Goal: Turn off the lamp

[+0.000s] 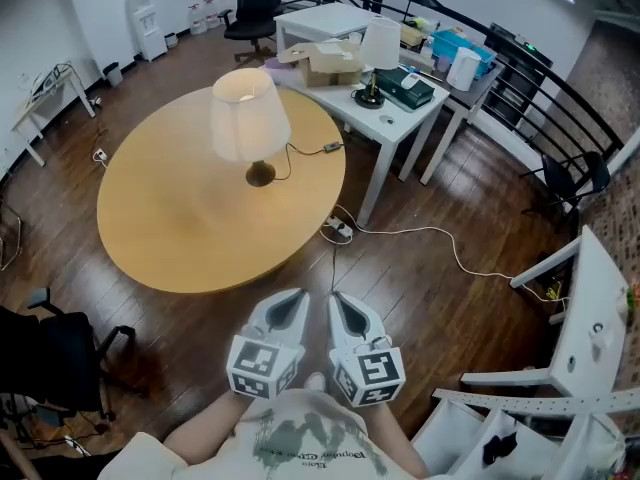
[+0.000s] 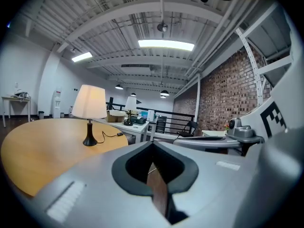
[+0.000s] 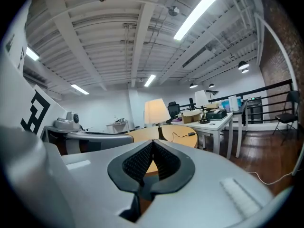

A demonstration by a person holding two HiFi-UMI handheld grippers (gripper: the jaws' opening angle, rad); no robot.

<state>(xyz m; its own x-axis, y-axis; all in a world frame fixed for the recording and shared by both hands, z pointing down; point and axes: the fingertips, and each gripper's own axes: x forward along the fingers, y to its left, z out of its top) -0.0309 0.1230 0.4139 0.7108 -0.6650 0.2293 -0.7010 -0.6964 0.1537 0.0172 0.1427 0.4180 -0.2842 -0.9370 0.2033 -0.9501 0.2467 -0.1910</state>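
The dark brown plank floor [image 1: 430, 288] is seen across most of the head view. A large round light-wood table [image 1: 180, 228] is set left of centre in that view. A white rectangular table [image 1: 400, 118] is placed just beside its upper right edge and is crowded with boxes and a second, smaller lamp with a white shade [image 1: 380, 43].

The table lamp with a white conical shade and a dark round base [image 1: 248, 118] is stood on the round table, towards its upper right part, and its shade is lit. A thin black cord [image 1: 300, 151] is laid from the base towards the table's right edge, where a small dark inline switch [image 1: 331, 148] is seen.

The left grey tool [image 1: 297, 295] and the right grey tool [image 1: 336, 298] are held side by side at the bottom centre of the head view. They are held over the floor, pointed towards the round table and well apart from the lamp. In the left gripper view the left tool's jaws are pressed together with nothing between them. In the right gripper view the right tool's jaws are likewise met at their tips and nothing is pinched.
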